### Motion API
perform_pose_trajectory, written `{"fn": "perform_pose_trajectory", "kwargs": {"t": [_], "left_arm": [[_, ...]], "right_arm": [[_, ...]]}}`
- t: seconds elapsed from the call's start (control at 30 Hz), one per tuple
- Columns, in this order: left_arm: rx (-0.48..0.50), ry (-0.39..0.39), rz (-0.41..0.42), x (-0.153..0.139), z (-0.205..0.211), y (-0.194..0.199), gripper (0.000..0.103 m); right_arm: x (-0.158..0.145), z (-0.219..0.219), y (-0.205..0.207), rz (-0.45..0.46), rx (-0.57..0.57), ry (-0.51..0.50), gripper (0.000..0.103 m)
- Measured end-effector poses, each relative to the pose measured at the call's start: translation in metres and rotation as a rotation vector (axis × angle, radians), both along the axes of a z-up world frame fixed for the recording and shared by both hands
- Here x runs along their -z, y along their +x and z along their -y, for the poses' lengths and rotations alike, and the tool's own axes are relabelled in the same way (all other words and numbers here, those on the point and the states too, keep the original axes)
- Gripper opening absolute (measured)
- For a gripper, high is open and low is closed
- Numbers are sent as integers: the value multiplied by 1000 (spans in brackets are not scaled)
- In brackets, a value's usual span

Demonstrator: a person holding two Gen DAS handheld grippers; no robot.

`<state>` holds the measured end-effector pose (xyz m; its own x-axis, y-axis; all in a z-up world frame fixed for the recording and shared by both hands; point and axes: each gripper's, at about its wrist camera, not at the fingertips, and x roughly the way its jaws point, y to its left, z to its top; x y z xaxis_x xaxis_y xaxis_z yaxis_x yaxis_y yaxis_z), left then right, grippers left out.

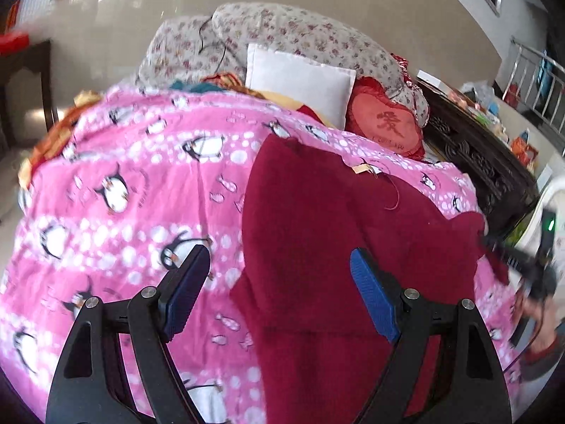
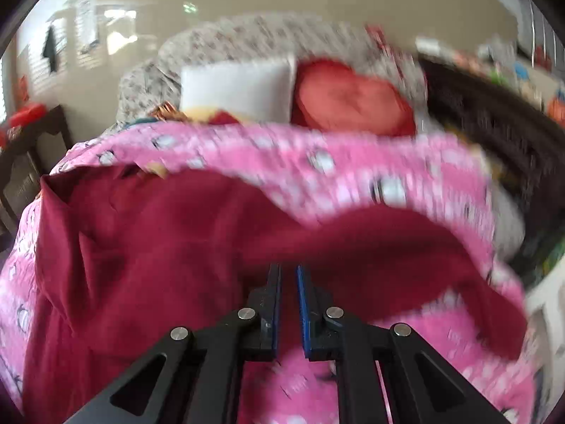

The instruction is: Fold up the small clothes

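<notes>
**Red garment spread on the penguin blanket**

Dark red cloth, the garment (image 1: 317, 233), is spread flat on a pink penguin blanket (image 1: 134, 190). A small tan label (image 1: 361, 169) is seen at the garment's far edge, but its writing is too small to be read. Beyond the garment, a red heart cushion (image 1: 386, 125) is marked with a darker written character. A white pillow (image 1: 300, 79) is propped just beside the cushion.

In the left wrist view, the left gripper (image 1: 280, 289) is held wide open above the garment's left edge, and nothing is gripped. The right gripper (image 1: 529, 261) is seen at the garment's right edge, where the cloth is lifted.

In the right wrist view, which is blurred, the right gripper (image 2: 289, 304) is nearly closed, with only a thin gap left. A raised fold of the garment (image 2: 159, 247) is met at the tips, but a firm hold cannot be told. A dark carved bed frame (image 2: 494, 134) is shown to the right of the garment. Bare blanket is left open to the garment's left.
</notes>
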<state>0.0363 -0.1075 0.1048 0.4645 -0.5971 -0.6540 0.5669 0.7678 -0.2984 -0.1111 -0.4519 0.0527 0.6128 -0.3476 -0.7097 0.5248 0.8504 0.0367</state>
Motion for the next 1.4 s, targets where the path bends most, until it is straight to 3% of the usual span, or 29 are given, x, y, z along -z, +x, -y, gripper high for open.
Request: {"fn": "perform_pose_trajectory", "kwargs": {"t": [0.03, 0.07, 0.1, 0.17, 0.2, 0.33, 0.4, 0.43, 0.5, 0.6, 0.7, 0.73, 0.8, 0.83, 0.87, 0.9, 0.93, 0.97, 1.0, 1.07, 1.17, 1.27, 1.3, 1.33, 1.37, 1.4], "left_arm": [[-3, -4, -13, 2, 0, 2, 82], [-9, -10, -27, 4, 1, 5, 82], [-15, -14, -33, 5, 1, 6, 82], [-24, -13, -33, 5, 0, 7, 82], [-26, -15, -32, 4, -1, 7, 82], [-36, -30, -46, 3, -7, 8, 82], [-41, -30, -53, 3, -9, 9, 82], [-45, -29, -50, 4, -11, 9, 82], [-55, -19, -36, 4, -14, 10, 82], [-72, -10, -24, 6, -17, 12, 82], [-68, -13, -44, 15, -18, 14, 82], [-63, -7, -50, 17, -17, 14, 82], [-46, 10, -56, 21, -15, 12, 82], [-39, 15, -56, 22, -14, 10, 82], [-28, 19, -53, 23, -14, 7, 82], [-9, 20, -48, 22, -13, 2, 82], [8, 22, -37, 23, -13, -3, 82], [18, 26, -25, 24, -13, -9, 82], [27, 29, -17, 26, -12, -14, 82], [46, 47, -16, 33, -5, -20, 82], [48, 113, 18, 44, 8, -27, 82], [40, 160, 45, 56, 15, -25, 82], [26, 164, 38, 61, 15, -21, 82], [16, 161, 24, 66, 13, -19, 82], [11, 160, 14, 69, 10, -17, 82], [6, 151, -3, 73, 7, -14, 82]], "right_arm": [[2, 6, -6, 41, -26, 63, 11], [0, 6, -13, 76, -48, 87, 26], [-5, 6, -14, 114, -65, 94, 55], [-12, 4, -14, 189, -80, 103, 78], [-14, 2, -10, 216, -90, 118, 78], [4, -10, 37, 105, -167, 172, 75], [8, -22, 53, 35, -194, 103, 24], [-1, -31, 55, 60, -236, 52, 10], [-17, -36, 54, 102, -245, 14, 10], [-39, -23, 49, 136, -128, -93, 10], [-24, 4, 52, 62, 5, -149, 11], [-15, 8, 57, 25, 0, -135, 14], [-5, 14, 64, -38, 2, -95, 33], [-14, 10, 61, 9, 4, -85, 34], [-22, 7, 55, 60, -4, -81, 42], [-38, -6, 54, 153, -36, -68, 54], [-49, -21, 57, 222, -93, -41, 59], [-56, -36, 65, 261, -176, 1, 68], [-61, -51, 77, 269, -258, 44, 70], [-61, -93, 122, 227, -446, 120, 70], [-53, -137, 175, 185, -621, 141, 70], [-39, -169, 216, 126, -697, 124, 70], [-33, -177, 227, 95, -716, 128, 62], [-26, -183, 238, 54, -734, 126, 46], [-22, -190, 246, 34, -748, 108, 12], [-22, -195, 249, 46, -758, 90, 10]]}}
